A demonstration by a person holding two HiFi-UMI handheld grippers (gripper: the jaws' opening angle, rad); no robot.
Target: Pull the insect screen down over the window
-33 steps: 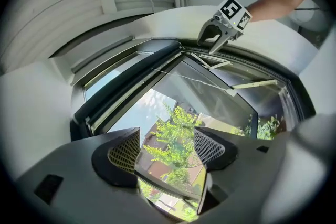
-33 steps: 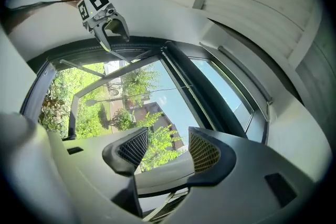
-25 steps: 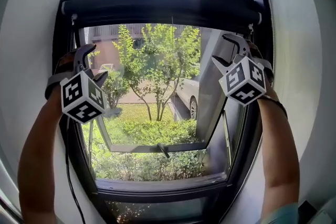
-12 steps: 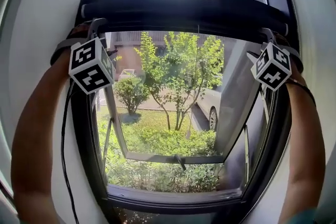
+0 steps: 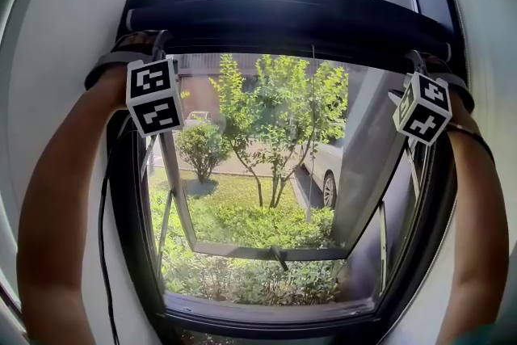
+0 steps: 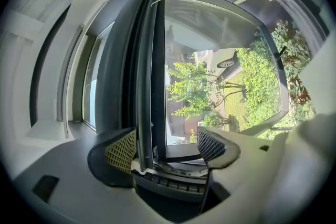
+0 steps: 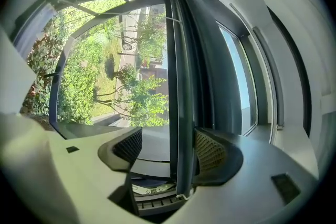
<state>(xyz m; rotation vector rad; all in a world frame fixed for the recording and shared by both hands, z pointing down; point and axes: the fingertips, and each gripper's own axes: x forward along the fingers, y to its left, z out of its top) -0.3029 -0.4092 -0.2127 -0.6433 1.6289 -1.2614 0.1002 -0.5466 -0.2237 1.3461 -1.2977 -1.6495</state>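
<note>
The insect screen is rolled up in its dark housing, with its dark pull bar (image 5: 283, 24) across the top of the window. My left gripper (image 5: 155, 44) is raised to the bar's left end, my right gripper (image 5: 416, 61) to its right end. In the left gripper view the bar (image 6: 149, 76) runs between the jaws of the left gripper (image 6: 165, 147), close to one pad, with a wide gap to the other. In the right gripper view the bar (image 7: 181, 86) stands between the jaws of the right gripper (image 7: 169, 147); these have just been opening and do not clamp it.
The dark window frame (image 5: 129, 238) surrounds an outward-tilted glass sash (image 5: 258, 250). Trees, lawn and a parked car lie outside. A black cable (image 5: 103, 254) hangs along the left arm. White wall flanks both sides.
Both hands have risen from mid-window height to the ends of the pull bar. The bar now sits between each gripper's jaws.
</note>
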